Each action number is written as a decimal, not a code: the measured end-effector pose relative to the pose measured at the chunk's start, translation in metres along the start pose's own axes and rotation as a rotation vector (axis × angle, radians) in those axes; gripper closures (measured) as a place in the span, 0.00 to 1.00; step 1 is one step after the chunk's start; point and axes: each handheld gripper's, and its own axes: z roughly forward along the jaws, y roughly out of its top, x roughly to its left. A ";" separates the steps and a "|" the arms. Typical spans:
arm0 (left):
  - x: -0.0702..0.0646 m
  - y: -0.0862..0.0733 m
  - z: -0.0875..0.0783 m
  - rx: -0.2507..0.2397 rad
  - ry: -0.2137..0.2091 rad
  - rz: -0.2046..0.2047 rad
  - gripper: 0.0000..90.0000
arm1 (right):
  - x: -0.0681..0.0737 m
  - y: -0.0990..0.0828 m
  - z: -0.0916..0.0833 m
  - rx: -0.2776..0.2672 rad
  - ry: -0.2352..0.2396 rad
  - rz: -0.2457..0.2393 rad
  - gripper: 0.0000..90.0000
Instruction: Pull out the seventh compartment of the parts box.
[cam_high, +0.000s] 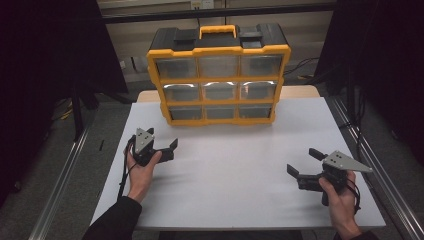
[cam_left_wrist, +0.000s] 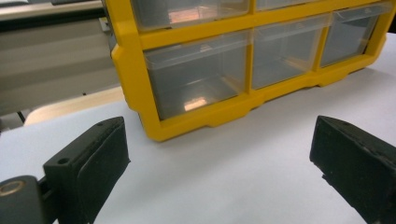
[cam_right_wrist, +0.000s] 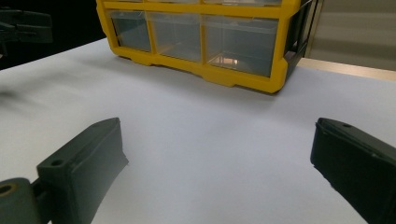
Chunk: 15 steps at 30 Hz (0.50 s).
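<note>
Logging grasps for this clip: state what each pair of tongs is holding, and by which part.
Nothing is held. The left tongs and the right tongs are both open above the white table, short of the yellow drawer organizer, with bare tabletop between their jaws.

Two hands hold the left tongs (cam_high: 167, 143) and right tongs (cam_high: 304, 161), jaws spread wide, near the desk's (cam_high: 235, 165) left and right edges.

Yellow-framed organizer case (cam_high: 218, 80) with black top and yellow handle, standing upright at far table edge; nine clear drawers in three rows, all closed.
</note>
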 end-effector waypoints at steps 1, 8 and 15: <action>0.001 0.001 0.002 -0.015 -0.014 0.001 0.05 | 0.000 0.000 0.000 0.000 0.000 0.001 0.03; 0.000 0.005 0.014 0.015 -0.017 0.036 0.03 | 0.000 0.000 0.000 -0.001 0.003 0.000 0.02; -0.004 0.007 0.030 0.019 -0.037 0.146 0.03 | 0.000 0.000 0.000 -0.006 0.016 -0.001 0.02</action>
